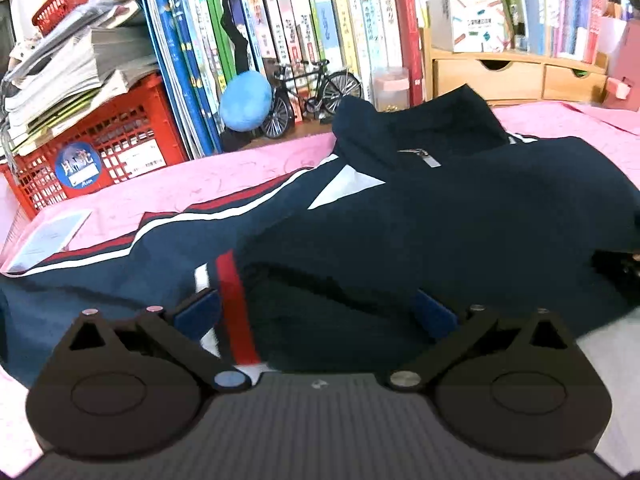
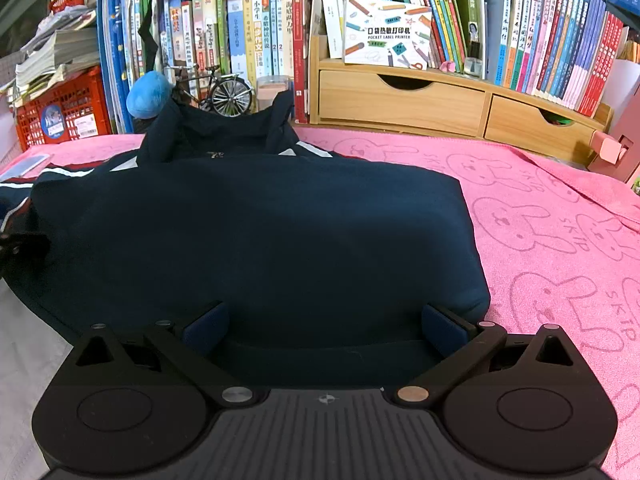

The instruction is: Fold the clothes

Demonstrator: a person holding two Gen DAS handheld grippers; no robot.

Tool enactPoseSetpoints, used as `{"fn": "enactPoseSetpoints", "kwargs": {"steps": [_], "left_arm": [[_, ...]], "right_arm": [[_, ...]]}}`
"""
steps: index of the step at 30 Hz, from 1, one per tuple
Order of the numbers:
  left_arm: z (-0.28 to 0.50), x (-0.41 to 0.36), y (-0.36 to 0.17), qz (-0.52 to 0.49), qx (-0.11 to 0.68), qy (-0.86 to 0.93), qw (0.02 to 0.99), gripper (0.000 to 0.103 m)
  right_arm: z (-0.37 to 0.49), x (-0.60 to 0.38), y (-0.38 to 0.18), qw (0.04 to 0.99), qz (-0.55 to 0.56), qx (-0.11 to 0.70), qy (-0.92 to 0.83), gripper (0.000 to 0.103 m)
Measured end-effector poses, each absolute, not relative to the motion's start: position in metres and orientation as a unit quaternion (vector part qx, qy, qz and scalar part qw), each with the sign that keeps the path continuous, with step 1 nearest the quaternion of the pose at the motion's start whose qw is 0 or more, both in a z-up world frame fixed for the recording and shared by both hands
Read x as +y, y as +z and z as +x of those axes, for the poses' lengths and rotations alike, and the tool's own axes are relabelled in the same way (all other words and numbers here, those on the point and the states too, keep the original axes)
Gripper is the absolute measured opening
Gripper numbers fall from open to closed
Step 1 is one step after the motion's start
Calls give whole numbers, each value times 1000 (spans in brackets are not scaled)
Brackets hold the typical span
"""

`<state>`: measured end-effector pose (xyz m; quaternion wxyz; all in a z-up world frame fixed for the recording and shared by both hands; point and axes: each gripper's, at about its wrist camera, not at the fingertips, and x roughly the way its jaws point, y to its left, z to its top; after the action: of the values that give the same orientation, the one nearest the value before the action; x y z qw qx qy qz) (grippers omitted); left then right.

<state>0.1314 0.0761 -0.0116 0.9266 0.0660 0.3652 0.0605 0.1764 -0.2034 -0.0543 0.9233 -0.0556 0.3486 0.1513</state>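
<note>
A navy jacket (image 1: 400,216) with red and white stripes and a zip collar lies on a pink towel (image 1: 168,188). Its right side is folded over the middle; a striped sleeve stretches out to the left. My left gripper (image 1: 316,312) is open, its blue pads on either side of the jacket's near hem by a red stripe. In the right wrist view the jacket (image 2: 248,232) fills the centre on the towel (image 2: 560,240). My right gripper (image 2: 324,328) is open at the near hem, pads apart over the cloth. Neither gripper holds cloth.
Behind the towel stand rows of books (image 2: 248,32), a wooden drawer unit (image 2: 420,96), a red crate (image 1: 92,152) under stacked papers, a model bicycle (image 1: 312,96) and a blue plush ball (image 1: 244,100). A clear card (image 1: 52,236) lies at far left.
</note>
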Motion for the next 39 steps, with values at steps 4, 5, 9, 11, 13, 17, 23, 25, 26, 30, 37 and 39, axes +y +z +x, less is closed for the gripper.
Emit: {"fn": "enactPoseSetpoints", "kwargs": {"steps": [4,5,9,11,13,17,23,25,26,30,37,39], "left_arm": [[136,95,-29,38,372,63,925,103],[137,98,-29,26,375,64,925,103],[140,102,-23,9,397,83,914,103],[131,97,-16,21,394,85,915,103],[120,93,-9,31,387,85,918,103],[96,88,0,13,377,67,924,103],[54,72,-1,19,391,46,919,103],[34,66,-1,14,392,31,919,103],[24,63,-1,15,391,24,920,103],[-10,51,-6,25,400,3,916,103],[-41,46,-21,23,402,-2,915,103],[-42,47,-21,13,402,4,916,103]], "right_arm": [[176,-204,-54,923,-55,348,151,103],[176,-204,-54,923,-55,348,152,103],[176,-204,-54,924,-55,348,153,103],[176,-205,-54,924,-54,347,153,103],[177,-205,-54,924,-53,346,155,103],[179,-206,-53,924,-53,345,153,103],[135,-198,-37,926,-79,343,137,103],[103,-193,-30,925,-102,331,154,103],[84,-191,-27,925,-115,324,164,103],[19,-187,-30,915,-134,326,195,103],[-35,-207,-47,927,-57,309,205,103],[-42,-205,-50,935,-60,290,196,103]]}}
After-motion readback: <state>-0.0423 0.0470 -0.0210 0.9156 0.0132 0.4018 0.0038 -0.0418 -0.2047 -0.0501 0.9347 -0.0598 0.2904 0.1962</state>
